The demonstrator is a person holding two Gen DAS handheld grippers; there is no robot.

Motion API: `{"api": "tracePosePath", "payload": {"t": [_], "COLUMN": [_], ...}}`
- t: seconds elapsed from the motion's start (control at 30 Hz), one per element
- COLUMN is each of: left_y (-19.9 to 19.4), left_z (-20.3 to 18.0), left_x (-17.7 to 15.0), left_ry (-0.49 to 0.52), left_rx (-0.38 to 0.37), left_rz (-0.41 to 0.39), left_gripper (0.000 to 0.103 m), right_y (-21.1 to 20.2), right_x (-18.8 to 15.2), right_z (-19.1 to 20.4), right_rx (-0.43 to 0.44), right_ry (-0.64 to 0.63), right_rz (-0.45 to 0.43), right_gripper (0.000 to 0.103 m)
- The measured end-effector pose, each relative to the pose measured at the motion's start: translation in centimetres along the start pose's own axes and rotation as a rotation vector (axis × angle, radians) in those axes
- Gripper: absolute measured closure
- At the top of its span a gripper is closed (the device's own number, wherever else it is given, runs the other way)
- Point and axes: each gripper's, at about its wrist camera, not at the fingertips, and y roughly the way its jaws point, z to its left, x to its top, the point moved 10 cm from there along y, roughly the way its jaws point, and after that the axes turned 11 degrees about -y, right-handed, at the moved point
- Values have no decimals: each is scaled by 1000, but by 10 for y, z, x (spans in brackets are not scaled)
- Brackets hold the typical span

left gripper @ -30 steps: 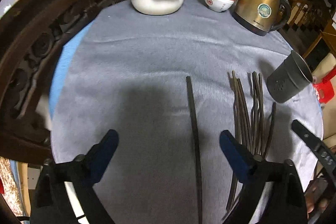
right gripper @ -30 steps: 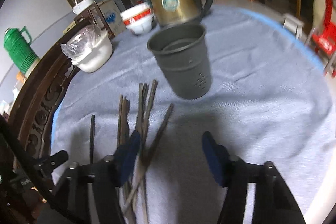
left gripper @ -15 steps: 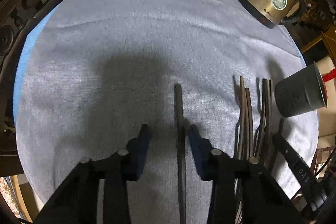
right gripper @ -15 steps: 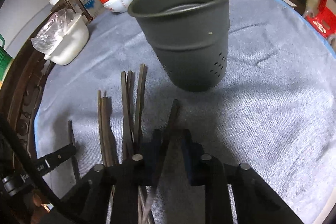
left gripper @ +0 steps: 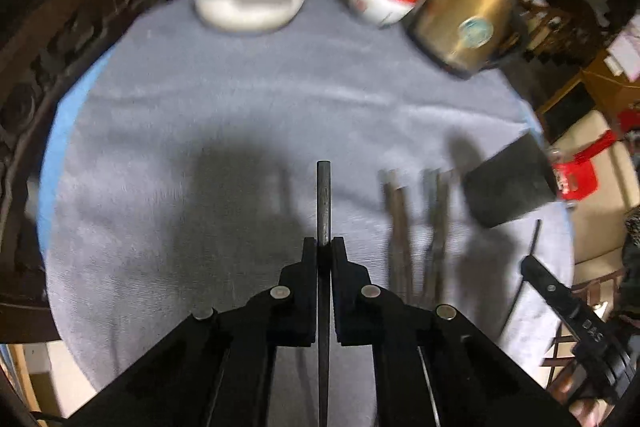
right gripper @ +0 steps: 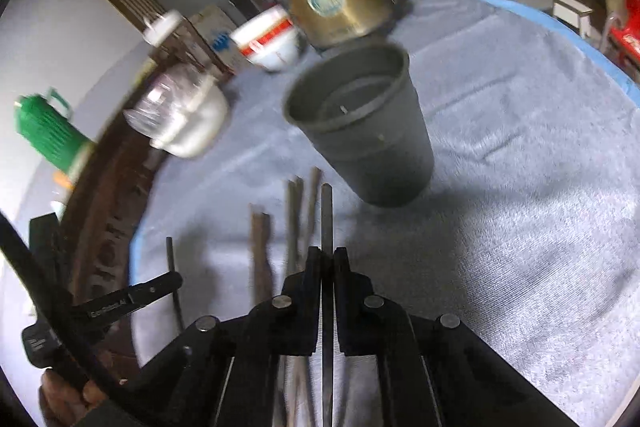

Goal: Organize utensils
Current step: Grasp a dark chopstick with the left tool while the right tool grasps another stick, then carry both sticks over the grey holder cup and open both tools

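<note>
Two handheld grippers, each clamped on one dark chopstick above a grey-clothed desk.

The left gripper pinches a chopstick pointing forward, left of the loose chopsticks. The right gripper pinches another chopstick, its tip near the grey holder cup, which stands just beyond the loose chopsticks.

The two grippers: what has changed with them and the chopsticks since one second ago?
Both were open; now the left gripper is shut on the lone chopstick and the right gripper is shut on a chopstick from the pile's edge. Both chopsticks seem lifted off the cloth. The remaining chopsticks, gray holder, kettle and bowls stayed put.
</note>
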Motion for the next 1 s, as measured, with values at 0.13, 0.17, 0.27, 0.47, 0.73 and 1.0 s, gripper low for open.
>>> {"api": "tracePosePath", "payload": {"t": [0.13, 0.17, 0.27, 0.47, 0.73, 1.0], "left_y": [-46, -55, -76, -115, -158, -116], "left_z": [-29, -38, -62, -117, -201, -241], "left_x": [4, 6, 12, 41, 93, 113], "left_ry": [68, 79, 114, 193, 237, 213], "left_rx": [-61, -72, -108, -154, -232, -229], "left_rz": [-97, -114, -166, -262, -425, -461], "left_gripper": [97, 97, 97, 97, 97, 97], "right_y": [-42, -50, -76, -128, -191, -189], "right_x": [13, 20, 33, 74, 152, 193], "right_z": [13, 18, 23, 28, 20, 0], "right_rx": [81, 94, 95, 71, -40, -235], "right_ry": [-14, -19, -41, -76, -109, -167], "right_rz": [-93, -122, -198, -354, -576, -677], "right_gripper": [96, 96, 96, 96, 96, 96]}}
